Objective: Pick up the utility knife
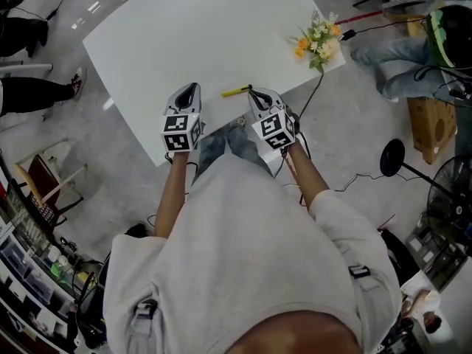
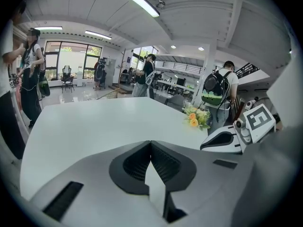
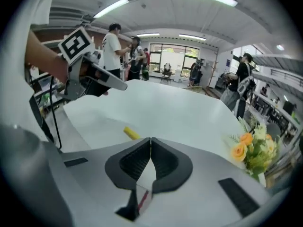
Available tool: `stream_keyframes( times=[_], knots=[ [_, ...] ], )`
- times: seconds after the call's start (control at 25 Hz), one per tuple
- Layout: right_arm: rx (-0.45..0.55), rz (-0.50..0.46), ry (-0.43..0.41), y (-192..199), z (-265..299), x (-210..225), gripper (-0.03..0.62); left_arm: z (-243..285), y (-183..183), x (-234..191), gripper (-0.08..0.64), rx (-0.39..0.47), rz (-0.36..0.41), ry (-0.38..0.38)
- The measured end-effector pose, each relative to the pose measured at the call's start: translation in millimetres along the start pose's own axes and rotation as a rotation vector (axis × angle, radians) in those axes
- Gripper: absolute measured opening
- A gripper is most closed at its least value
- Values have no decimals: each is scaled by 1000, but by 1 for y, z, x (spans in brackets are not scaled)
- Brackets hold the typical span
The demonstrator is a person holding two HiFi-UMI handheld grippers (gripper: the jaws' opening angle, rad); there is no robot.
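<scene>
At the near edge of the white worktop (image 1: 184, 28), the left tool (image 1: 193, 88) and the right tool (image 1: 253, 92) both have their jaws pressed together, holding nothing. The yellow utility knife (image 1: 235, 91) lies on the worktop between their tips, just beside the right one. Farther off, a flower bunch (image 1: 318, 39) sits at the corner.

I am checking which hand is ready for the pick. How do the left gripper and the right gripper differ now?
The right gripper has its tip just beside the yellow utility knife; the left gripper is apart from it, further left over the table. The right gripper is also nearer the flowers than the left gripper. Both have jaws shut with nothing between them.
</scene>
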State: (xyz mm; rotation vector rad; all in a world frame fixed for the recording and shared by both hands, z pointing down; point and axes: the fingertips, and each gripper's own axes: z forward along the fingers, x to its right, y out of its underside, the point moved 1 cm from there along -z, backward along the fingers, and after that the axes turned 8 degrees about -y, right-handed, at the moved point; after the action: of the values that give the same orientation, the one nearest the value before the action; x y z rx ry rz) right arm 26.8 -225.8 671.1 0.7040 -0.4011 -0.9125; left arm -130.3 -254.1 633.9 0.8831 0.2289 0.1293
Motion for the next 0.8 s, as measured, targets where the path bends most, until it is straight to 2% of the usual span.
stream_keyframes(
  times=[0.28,0.44,0.56,0.72,0.8],
  knots=[
    [-160,-403,-74,9,11,-11,32,0,0,0,20,-2,-1,4],
    [-217,-556,-101,14,16,-13,32,0,-1,-2,20,-1,-1,0],
    [-250,-635,-120,15,18,-11,34,0,-1,-3,20,-3,-3,-1],
    [-285,-637,-167,13,24,-6,45,-1,0,-6,20,-8,-7,0],
    [-309,-624,-199,15,29,-3,123,0,0,-6,20,-9,-7,1]
  ],
)
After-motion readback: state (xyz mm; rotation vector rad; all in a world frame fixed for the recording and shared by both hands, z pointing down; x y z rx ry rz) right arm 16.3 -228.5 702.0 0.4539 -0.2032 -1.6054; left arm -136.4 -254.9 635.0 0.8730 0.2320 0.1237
